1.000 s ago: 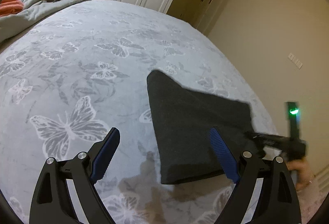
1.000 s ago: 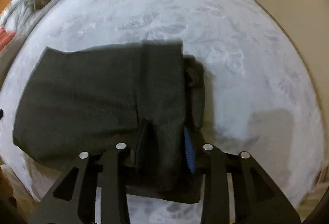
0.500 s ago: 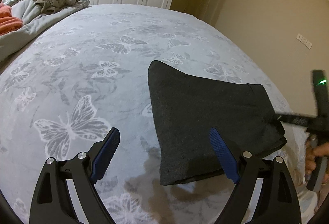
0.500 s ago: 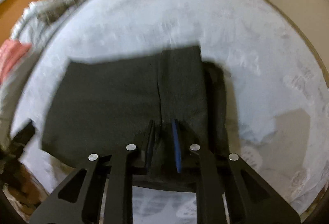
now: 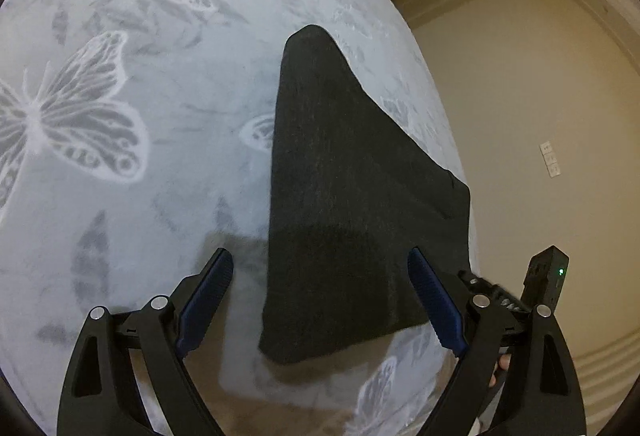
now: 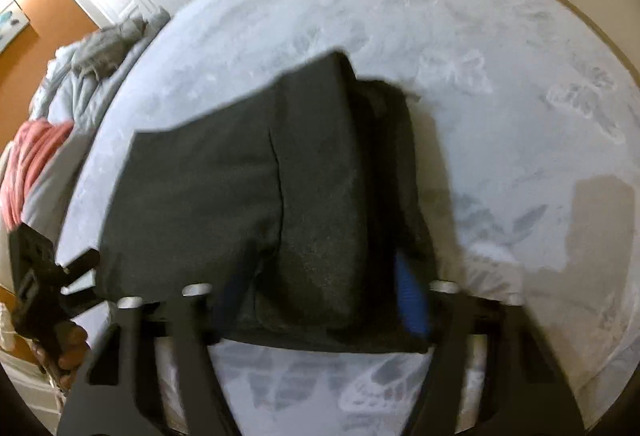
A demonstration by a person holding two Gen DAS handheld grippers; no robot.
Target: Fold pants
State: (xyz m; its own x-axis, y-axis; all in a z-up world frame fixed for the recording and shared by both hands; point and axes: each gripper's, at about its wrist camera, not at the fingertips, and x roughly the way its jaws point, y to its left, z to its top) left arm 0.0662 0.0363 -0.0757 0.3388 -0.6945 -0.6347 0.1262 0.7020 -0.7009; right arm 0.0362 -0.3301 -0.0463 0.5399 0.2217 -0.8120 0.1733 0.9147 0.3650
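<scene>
While pants (image 6: 240, 204) lie folded near bed (image 5: 168, 164) edge, right hand-held gripper (image 6: 320, 300) straddles thick fold, just widened, grip uncertain. Left hand-held gripper (image 5: 320, 300) released, hovering above corner. Risk: layers slipping, fold unravelling off edge.

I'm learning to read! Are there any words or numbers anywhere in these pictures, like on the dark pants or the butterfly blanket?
None can be read.
The pants carry no label in view.
The blanket bears only butterflies.
The wall switches are too small to tell.
</scene>
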